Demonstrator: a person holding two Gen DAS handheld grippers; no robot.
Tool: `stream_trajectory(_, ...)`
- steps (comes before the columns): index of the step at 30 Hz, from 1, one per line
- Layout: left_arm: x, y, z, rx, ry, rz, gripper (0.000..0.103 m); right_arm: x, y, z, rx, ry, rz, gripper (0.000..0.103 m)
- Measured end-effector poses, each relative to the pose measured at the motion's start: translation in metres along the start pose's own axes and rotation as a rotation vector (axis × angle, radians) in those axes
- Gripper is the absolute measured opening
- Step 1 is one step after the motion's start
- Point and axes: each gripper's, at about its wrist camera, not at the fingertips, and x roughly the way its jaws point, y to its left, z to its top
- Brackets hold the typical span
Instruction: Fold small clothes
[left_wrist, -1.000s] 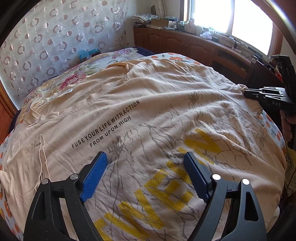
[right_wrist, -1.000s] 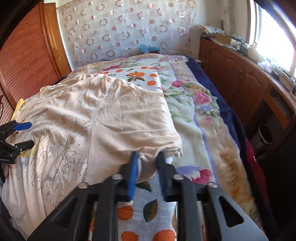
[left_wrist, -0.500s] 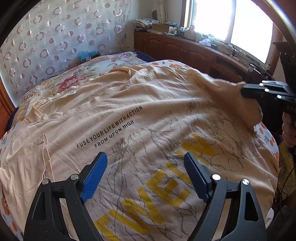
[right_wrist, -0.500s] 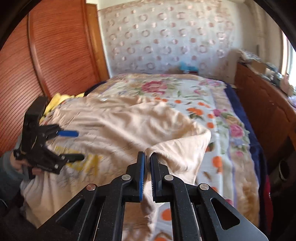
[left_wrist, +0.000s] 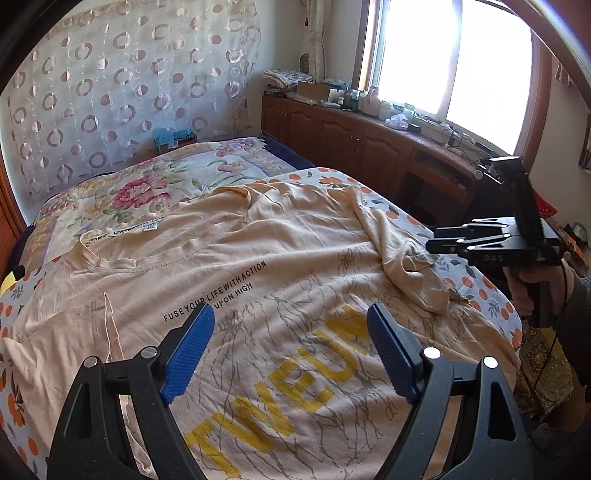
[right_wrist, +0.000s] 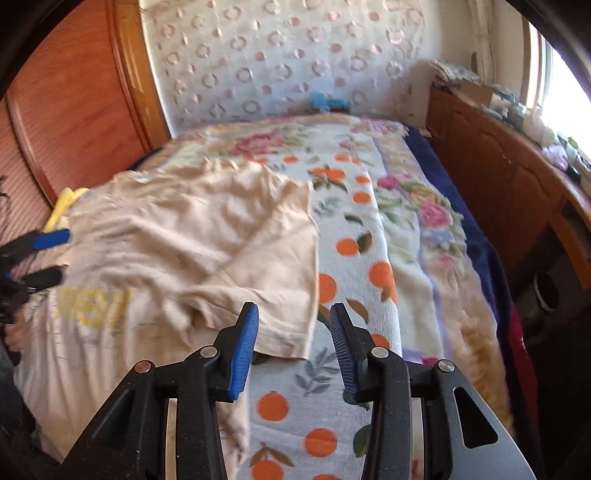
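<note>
A beige T-shirt (left_wrist: 229, 258) with black lettering and yellow letters lies spread on the bed. Its right sleeve (left_wrist: 402, 266) is folded inward onto the body; the sleeve also shows in the right wrist view (right_wrist: 266, 280). My left gripper (left_wrist: 291, 343) is open and empty, hovering over the shirt's lower front. My right gripper (right_wrist: 293, 332) is open and empty, just above the folded sleeve's hem; it appears in the left wrist view (left_wrist: 443, 240) at the bed's right side. The left gripper shows at the left edge of the right wrist view (right_wrist: 40, 254).
The bed has a floral blanket (right_wrist: 424, 221) and an orange-print sheet (right_wrist: 354, 266). A wooden cabinet (left_wrist: 351, 144) with clutter runs under the window. A wooden wardrobe (right_wrist: 74, 110) stands left of the bed. A yellow cloth (right_wrist: 64, 203) peeks out beside the shirt.
My right gripper carried the sleeve inward over the shirt, then opened and let it go; the sleeve now lies folded on the body. My left gripper stayed open above the shirt.
</note>
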Motion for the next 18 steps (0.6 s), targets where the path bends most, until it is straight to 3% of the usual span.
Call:
stream_trajectory(5,-0.006,0.004,-0.004,-0.005,-0.003,0.013,0.085,0.026,0.008,-0.001,-0.024,0.041,-0.019,0.039)
stream_trajectory(6,-0.007,0.006,-0.005,-0.009,-0.005,0.017,0.085,0.027,0.011,0.001,-0.043,0.040,-0.025,0.029)
stream_trajectory(7,-0.008,0.008,-0.006,-0.014,-0.007,0.021,0.085,0.027,0.015,0.001,-0.062,0.039,-0.011,0.011)
stream_trajectory(8,-0.010,0.011,-0.007,-0.021,-0.010,0.024,0.085,0.029,0.016,0.002,-0.073,0.043,0.014,0.005)
stream_trajectory(18,-0.026,0.035,-0.021,-0.083,-0.037,0.059,0.085,0.002,0.059,0.057,-0.220,-0.088,0.140,0.004)
